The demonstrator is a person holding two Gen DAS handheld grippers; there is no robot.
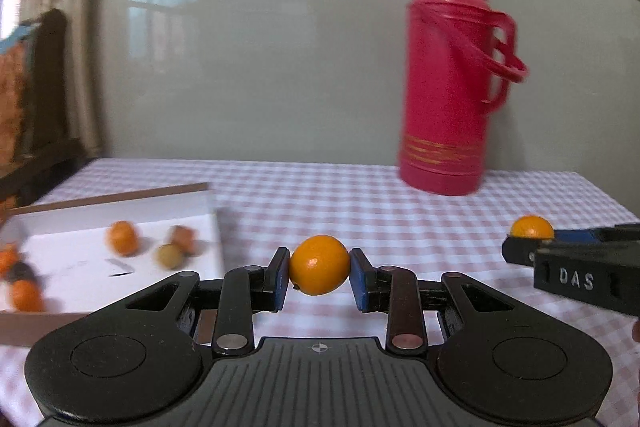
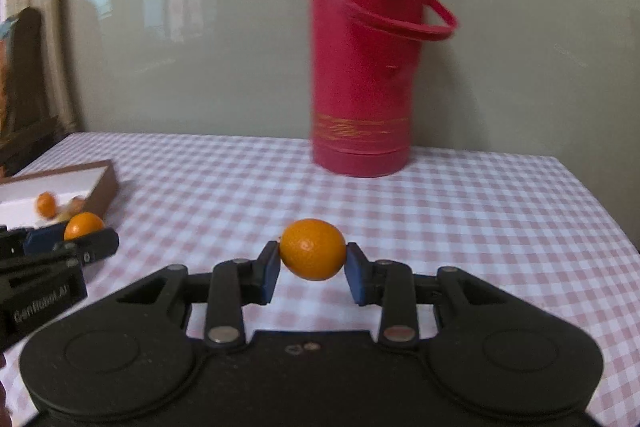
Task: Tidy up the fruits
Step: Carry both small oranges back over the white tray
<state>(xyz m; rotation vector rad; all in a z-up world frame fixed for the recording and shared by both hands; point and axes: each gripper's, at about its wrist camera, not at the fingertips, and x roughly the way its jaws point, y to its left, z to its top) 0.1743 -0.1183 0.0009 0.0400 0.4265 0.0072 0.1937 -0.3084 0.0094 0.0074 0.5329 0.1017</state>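
We hold one small orange (image 1: 319, 265) tight between the blue pads of our left gripper (image 1: 319, 273), up above the checked tablecloth (image 1: 320, 195). Our right gripper (image 2: 313, 261) squeezes another orange (image 2: 313, 249) the same way. Some fruits (image 1: 122, 237) already lie in the white box (image 1: 120, 203) at the left. We think these two go in next, so we are not done.

left tongs (image 1: 319, 277): clamped, tilted down | right tongs (image 2: 312, 262): clamped, tilted down
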